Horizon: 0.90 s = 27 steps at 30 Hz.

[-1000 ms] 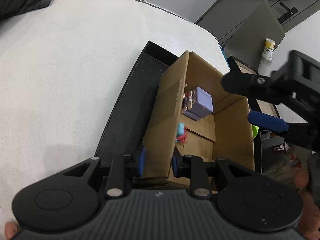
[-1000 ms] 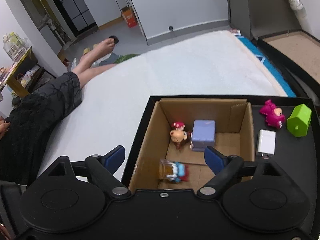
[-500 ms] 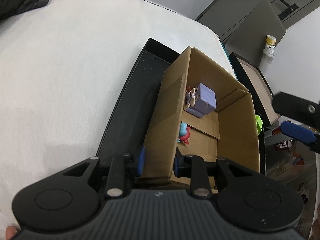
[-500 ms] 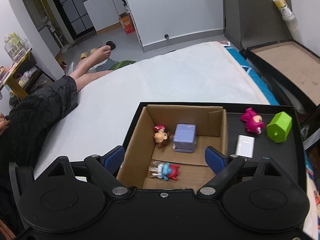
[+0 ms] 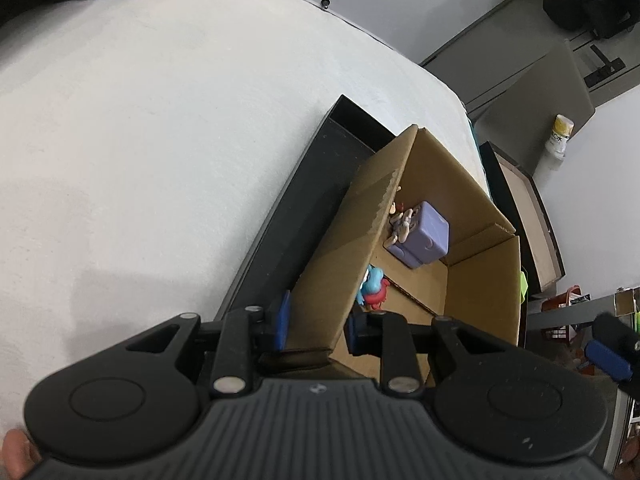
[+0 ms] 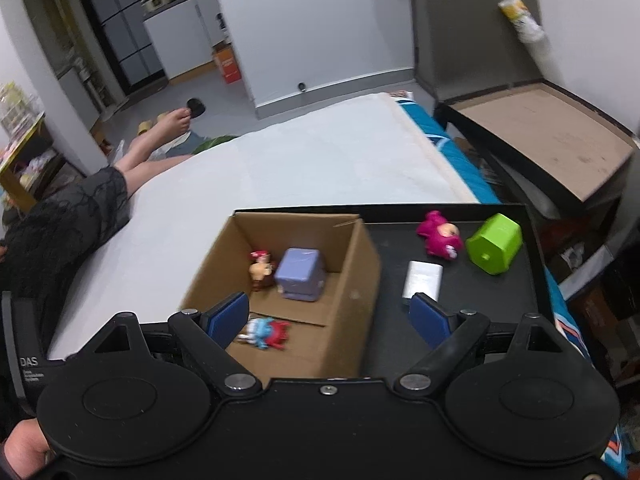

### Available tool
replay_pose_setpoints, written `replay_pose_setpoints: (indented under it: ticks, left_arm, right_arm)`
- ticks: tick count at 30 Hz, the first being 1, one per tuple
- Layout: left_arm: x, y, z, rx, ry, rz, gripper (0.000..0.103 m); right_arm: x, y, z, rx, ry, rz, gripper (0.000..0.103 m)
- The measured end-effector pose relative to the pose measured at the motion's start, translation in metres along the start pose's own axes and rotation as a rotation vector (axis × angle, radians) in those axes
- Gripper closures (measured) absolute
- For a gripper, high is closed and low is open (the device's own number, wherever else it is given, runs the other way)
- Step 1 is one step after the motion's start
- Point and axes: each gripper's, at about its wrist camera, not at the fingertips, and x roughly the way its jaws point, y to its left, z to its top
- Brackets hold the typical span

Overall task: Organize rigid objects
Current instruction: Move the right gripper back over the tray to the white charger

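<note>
My left gripper (image 5: 318, 328) is shut on the near left wall of an open cardboard box (image 5: 352, 240), one pad on each side of the wall. The box (image 6: 356, 276) stands in a black tray (image 6: 480, 308). Inside it are a purple cube (image 6: 300, 272), a small red-capped figure (image 6: 260, 270) and a blue and red figure (image 6: 266, 332). On the tray right of the box lie a pink figure (image 6: 438, 236), a green block (image 6: 496, 242) and a white flat piece (image 6: 424, 280). My right gripper (image 6: 328, 318) hangs open above the box's right wall, holding nothing.
The tray rests on a white mattress (image 6: 320, 160). A person's legs (image 6: 152, 148) lie along its far left edge. A black open case with a brown lining (image 6: 540, 128) stands to the right, and a bottle (image 6: 520, 20) above it.
My right gripper has drawn back and to the right, leaving the space over the box; in the left wrist view it now shows only at the right edge. The left grip on the box is unchanged.
</note>
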Motion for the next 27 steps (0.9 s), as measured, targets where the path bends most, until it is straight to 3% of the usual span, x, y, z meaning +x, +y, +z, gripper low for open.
replay_pose_setpoints:
  ticks: [10,27]
  left_arm:
    - [0.006,-0.012,-0.003,0.071,0.023,-0.018,0.076]
    - [0.003,-0.015,-0.011,0.087,-0.052,-0.001,0.075]
  right_arm:
    - [0.001,-0.047,-0.020,0.066,0.001,-0.074,0.016]
    - [0.014,-0.095,-0.045,0.146,0.000,-0.120,0.016]
